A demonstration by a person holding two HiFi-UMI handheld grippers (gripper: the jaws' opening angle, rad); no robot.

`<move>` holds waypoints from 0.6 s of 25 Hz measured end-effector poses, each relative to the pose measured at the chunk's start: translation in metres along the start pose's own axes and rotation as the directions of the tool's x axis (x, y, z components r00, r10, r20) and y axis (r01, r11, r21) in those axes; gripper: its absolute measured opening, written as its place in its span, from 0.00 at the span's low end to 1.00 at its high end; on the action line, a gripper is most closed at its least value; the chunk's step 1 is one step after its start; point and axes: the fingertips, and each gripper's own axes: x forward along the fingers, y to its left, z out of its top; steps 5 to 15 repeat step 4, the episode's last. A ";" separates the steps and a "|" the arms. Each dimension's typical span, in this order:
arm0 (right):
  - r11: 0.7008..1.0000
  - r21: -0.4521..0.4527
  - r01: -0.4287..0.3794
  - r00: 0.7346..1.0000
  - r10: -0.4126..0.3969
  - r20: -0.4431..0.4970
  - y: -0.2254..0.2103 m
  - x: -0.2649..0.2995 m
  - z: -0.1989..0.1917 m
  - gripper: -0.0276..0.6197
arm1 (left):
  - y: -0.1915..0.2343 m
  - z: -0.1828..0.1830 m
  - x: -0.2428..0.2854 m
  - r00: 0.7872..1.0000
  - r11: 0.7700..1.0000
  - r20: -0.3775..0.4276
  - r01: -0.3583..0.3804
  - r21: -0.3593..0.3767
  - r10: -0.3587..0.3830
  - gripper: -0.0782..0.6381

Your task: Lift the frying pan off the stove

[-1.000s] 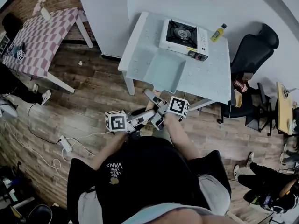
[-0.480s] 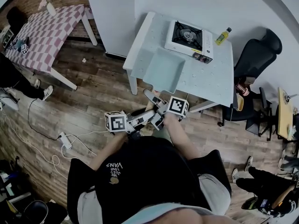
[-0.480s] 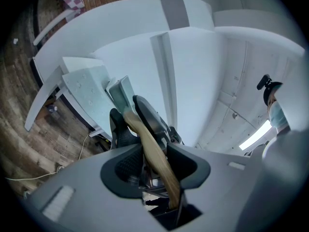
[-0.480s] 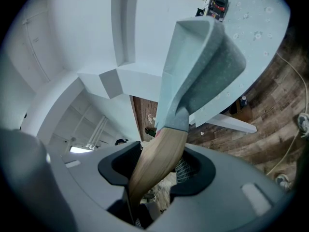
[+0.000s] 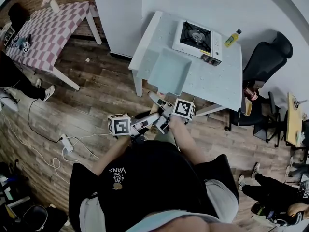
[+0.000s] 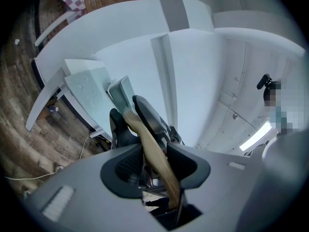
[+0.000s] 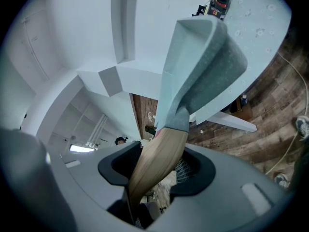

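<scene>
The square pale-teal frying pan hangs in the air in front of the white table, clear of the stove, whose burner is bare. Its wooden handle points back toward me. My left gripper and right gripper are both shut on that handle. In the left gripper view the handle runs up between the black fingers to the pan. In the right gripper view the handle leads up to the pan.
A yellow bottle stands on the table right of the stove. A black office chair sits at the right, and a checked table at the far left. A cable and power strip lie on the wood floor.
The table and stove have drifted slightly right in the head view. Both grippers keep the same hold on the handle and the pan stays level in front of me.
</scene>
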 end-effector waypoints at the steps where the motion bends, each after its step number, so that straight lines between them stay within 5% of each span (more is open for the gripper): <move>1: 1.000 0.000 -0.003 1.000 0.003 0.000 0.001 0.001 0.000 0.36 | 0.000 0.000 0.000 1.000 1.000 0.001 0.000 -0.001 0.000 0.32; 15: 0.999 -0.004 -0.047 0.999 0.047 0.004 0.005 0.004 0.000 0.36 | -0.001 0.000 -0.001 1.000 1.000 0.003 0.002 -0.002 -0.002 0.32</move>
